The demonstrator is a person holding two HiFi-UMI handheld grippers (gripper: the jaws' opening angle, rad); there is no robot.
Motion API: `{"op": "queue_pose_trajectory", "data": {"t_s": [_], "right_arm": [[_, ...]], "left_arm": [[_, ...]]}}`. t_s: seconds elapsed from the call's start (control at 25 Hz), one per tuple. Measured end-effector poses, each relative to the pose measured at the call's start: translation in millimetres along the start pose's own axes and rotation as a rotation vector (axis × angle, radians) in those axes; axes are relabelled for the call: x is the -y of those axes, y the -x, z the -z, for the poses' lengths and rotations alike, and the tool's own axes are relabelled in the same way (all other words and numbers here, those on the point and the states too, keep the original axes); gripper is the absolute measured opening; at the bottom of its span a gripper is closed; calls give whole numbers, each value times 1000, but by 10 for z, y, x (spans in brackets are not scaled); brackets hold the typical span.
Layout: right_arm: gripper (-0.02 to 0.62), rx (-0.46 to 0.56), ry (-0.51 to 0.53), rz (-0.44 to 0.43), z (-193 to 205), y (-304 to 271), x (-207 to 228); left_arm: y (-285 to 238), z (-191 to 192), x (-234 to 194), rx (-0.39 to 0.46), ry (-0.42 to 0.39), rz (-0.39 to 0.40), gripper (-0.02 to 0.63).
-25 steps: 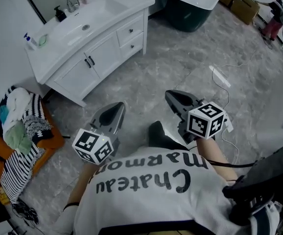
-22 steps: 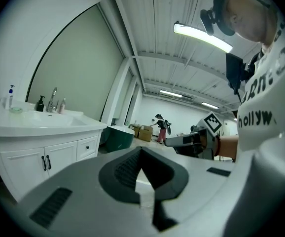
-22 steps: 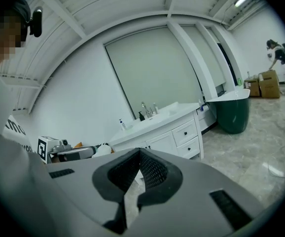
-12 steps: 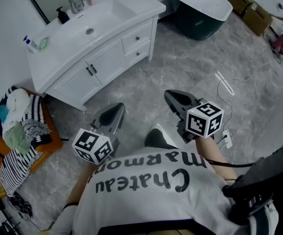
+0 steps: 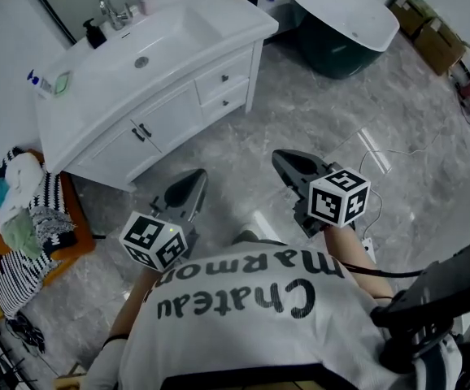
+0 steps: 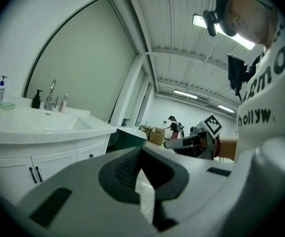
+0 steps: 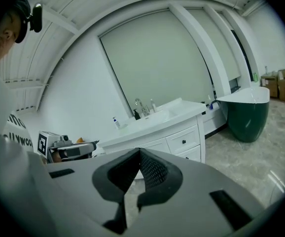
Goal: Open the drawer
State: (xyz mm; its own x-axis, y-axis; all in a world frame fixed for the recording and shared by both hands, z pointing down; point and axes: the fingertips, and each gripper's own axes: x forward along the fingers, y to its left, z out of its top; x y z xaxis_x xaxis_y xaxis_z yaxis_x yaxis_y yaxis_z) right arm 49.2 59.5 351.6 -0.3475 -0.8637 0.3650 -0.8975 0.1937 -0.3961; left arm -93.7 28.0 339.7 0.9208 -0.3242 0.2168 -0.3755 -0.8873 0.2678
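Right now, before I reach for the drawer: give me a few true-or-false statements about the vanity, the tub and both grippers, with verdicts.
1. Both drawers of the vanity are closed. True.
2. The right gripper grips a drawer knob. False: it is shut on nothing, over the floor, apart from the vanity.
3. The left gripper is open. False: it is shut and empty.
4. In the head view the bathtub is left of the vanity. False: it is to the right.
5. A faucet stands behind the sink. True.
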Motion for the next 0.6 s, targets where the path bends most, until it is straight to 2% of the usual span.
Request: {"op": "queue_pose_trajectory", "data": {"t_s": [0.32, 0.6], "right_arm": [[8, -42, 27, -42, -282, -225, 553], [8, -77, 19, -88, -299, -468, 816]], "left_arm": [[-617, -146, -211, 24, 15, -48, 2], [-809, -128, -415, 11, 38, -107, 2]]}}
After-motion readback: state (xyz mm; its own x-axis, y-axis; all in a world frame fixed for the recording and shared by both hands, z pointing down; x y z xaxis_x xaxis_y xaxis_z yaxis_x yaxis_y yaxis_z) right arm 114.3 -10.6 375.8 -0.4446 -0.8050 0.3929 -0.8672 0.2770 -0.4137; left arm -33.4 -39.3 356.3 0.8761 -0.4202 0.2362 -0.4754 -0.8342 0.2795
